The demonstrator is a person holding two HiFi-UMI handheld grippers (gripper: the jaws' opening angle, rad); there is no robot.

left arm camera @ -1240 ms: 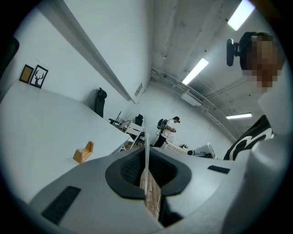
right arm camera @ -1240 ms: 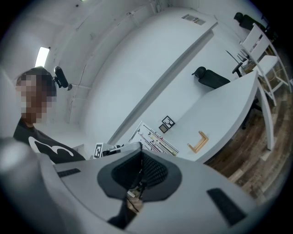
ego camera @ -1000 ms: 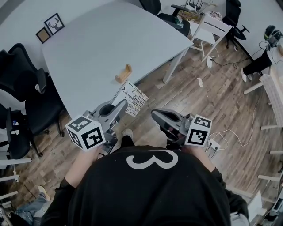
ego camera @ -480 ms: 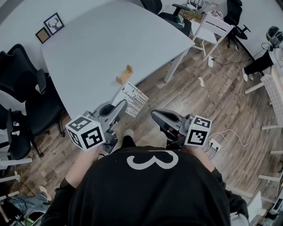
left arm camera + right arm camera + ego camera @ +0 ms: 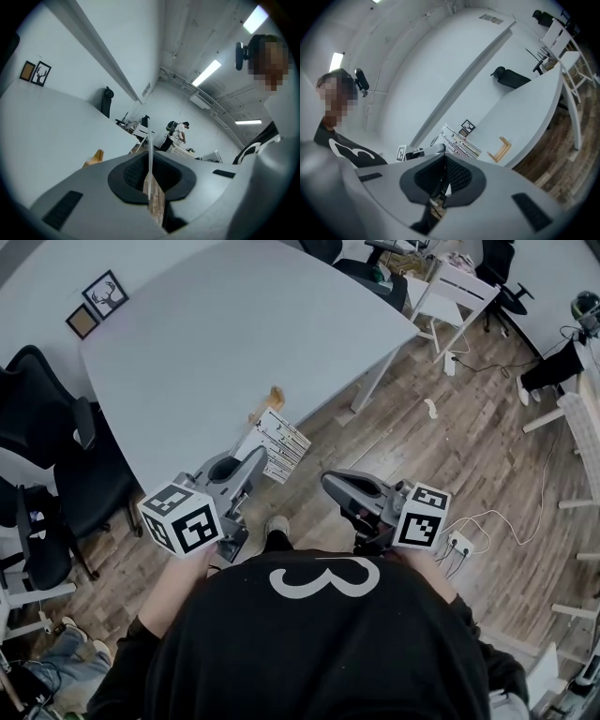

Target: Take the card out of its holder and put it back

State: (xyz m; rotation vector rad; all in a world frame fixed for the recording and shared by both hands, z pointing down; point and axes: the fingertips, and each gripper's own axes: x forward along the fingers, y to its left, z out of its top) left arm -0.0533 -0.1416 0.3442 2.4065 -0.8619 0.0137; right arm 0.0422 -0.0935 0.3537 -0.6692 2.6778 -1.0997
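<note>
Grey surface [image 5: 206, 343] filled the upper left of the head view, with wooden floor [image 5: 450, 456] to its right and below. Black office chairs [image 5: 47, 427] stood along the surface's left side, and a white chair [image 5: 450, 296] at its far right corner.

Left gripper [image 5: 261, 457] was raised near the surface's near edge. Its jaws pinched the card [image 5: 278, 444] by its lower edge. In the left gripper view the card [image 5: 150, 145] showed edge-on, upright, clamped between the dark pads [image 5: 133, 176]. In the right gripper view its printed face [image 5: 457, 140] was turned toward that camera.

Right gripper [image 5: 328, 486] was held over the floor, just right of the left one and apart from the card. Its jaws were pressed together, with nothing between them in its own view [image 5: 443, 176].

Wooden holder [image 5: 266, 401] sat on the surface close to the near edge. The card was out of it, held just beside it on the person's side.

Two small framed pictures [image 5: 105, 293] lay at the surface's far left.
</note>
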